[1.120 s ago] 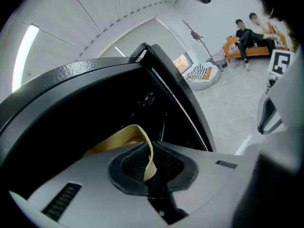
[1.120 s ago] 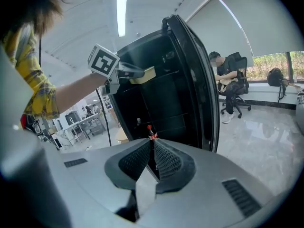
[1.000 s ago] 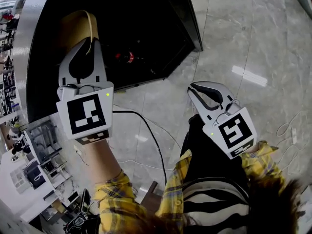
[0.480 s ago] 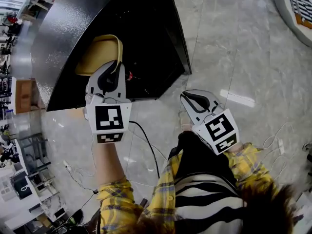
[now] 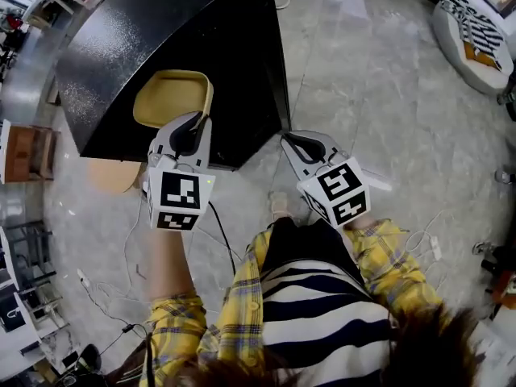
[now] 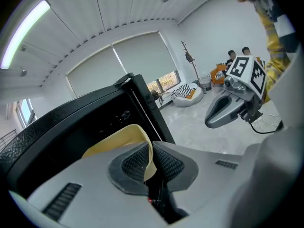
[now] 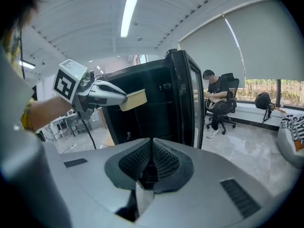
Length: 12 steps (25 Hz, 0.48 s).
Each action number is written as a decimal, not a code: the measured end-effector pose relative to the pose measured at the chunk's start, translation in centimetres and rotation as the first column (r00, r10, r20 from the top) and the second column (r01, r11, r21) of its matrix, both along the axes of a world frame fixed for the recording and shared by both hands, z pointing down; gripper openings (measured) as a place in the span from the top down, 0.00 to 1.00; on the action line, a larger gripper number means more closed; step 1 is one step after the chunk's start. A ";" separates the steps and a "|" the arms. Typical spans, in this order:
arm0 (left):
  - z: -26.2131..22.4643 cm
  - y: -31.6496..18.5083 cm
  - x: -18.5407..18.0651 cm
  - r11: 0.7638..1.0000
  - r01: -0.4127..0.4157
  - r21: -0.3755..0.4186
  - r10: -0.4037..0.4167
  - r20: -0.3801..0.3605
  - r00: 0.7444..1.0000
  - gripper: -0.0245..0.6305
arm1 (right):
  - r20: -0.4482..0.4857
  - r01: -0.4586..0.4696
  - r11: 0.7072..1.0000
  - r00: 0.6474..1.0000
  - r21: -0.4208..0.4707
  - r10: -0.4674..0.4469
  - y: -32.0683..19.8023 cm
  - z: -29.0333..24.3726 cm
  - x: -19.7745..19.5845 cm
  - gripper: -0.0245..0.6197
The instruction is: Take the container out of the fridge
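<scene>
In the head view my left gripper (image 5: 197, 121) is shut on the rim of a shallow yellow container (image 5: 169, 95), held in front of the black fridge (image 5: 113, 39) and outside its dark opening. The left gripper view shows the container's thin wall (image 6: 148, 156) pinched between the ribbed pads, its body (image 6: 116, 139) reaching toward the fridge (image 6: 57, 122). My right gripper (image 5: 287, 139) hangs to the right by the fridge door's edge, shut with nothing in it; its pads (image 7: 151, 151) meet. The right gripper view also shows the left gripper (image 7: 121, 98) carrying the container (image 7: 134, 99).
The fridge door (image 7: 187, 94) stands open. Cables (image 5: 218, 232) trail over the marble floor by the person's feet. A person sits on an office chair (image 7: 217, 101) by the window. A striped beanbag (image 5: 472, 35) lies far right. Shelving and a wooden box (image 5: 24, 151) stand at left.
The left gripper has drawn the yellow container back out of the fridge's opening and now holds it clear in front. The right gripper has drifted left, nearer the door.
</scene>
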<state>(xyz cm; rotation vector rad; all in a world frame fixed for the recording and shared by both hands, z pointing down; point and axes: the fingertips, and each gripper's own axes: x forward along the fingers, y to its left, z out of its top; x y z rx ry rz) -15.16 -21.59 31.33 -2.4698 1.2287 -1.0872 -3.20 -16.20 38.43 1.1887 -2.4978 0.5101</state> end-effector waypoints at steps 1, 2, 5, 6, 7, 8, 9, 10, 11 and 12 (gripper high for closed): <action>0.0 0.4 0.0 1.000 -0.001 0.002 0.001 -0.003 1.000 0.90 | -0.005 -0.002 1.000 1.000 0.006 0.002 0.0 -0.3 0.1 0.91; 0.0 0.7 0.1 1.000 -0.002 0.002 0.002 -0.007 1.000 0.90 | -0.009 -0.005 1.000 1.000 0.011 0.005 0.0 -0.6 0.3 0.91; -0.3 1.8 0.5 1.000 -0.007 0.000 0.007 -0.029 1.000 0.90 | -0.018 -0.013 1.000 1.000 0.026 0.013 0.0 -1.3 0.9 0.91; -0.3 2.1 0.6 1.000 -0.008 0.001 0.008 -0.033 0.999 0.90 | -0.022 -0.015 0.999 1.000 0.031 0.015 -0.1 -1.5 1.1 0.91; -0.3 2.4 0.7 1.000 -0.008 0.002 0.008 -0.032 0.999 0.90 | -0.027 -0.017 0.999 0.999 0.036 0.018 -0.1 -1.7 1.3 0.91; -0.3 2.8 0.7 1.000 -0.007 0.000 0.007 -0.029 1.000 0.90 | -0.030 -0.018 0.999 0.999 0.040 0.020 -0.2 -1.9 1.4 0.91; -0.2 3.1 0.7 1.000 -0.006 -0.005 0.006 -0.027 1.000 0.90 | -0.032 -0.020 0.999 0.999 0.045 0.021 -0.3 -2.1 1.5 0.91; -0.2 3.3 0.7 1.000 -0.006 -0.010 0.006 -0.028 1.000 0.90 | -0.033 -0.021 0.999 0.999 0.050 0.023 -0.4 -2.3 1.6 0.91; -0.2 3.6 0.8 1.000 -0.008 -0.012 0.008 -0.031 0.999 0.90 | -0.035 -0.022 0.998 0.999 0.056 0.024 -0.5 -2.6 1.7 0.91; -0.3 3.7 1.0 1.000 -0.010 -0.012 0.010 -0.035 0.999 0.90 | -0.038 -0.022 0.998 0.999 0.062 0.024 -0.7 -2.9 1.7 0.91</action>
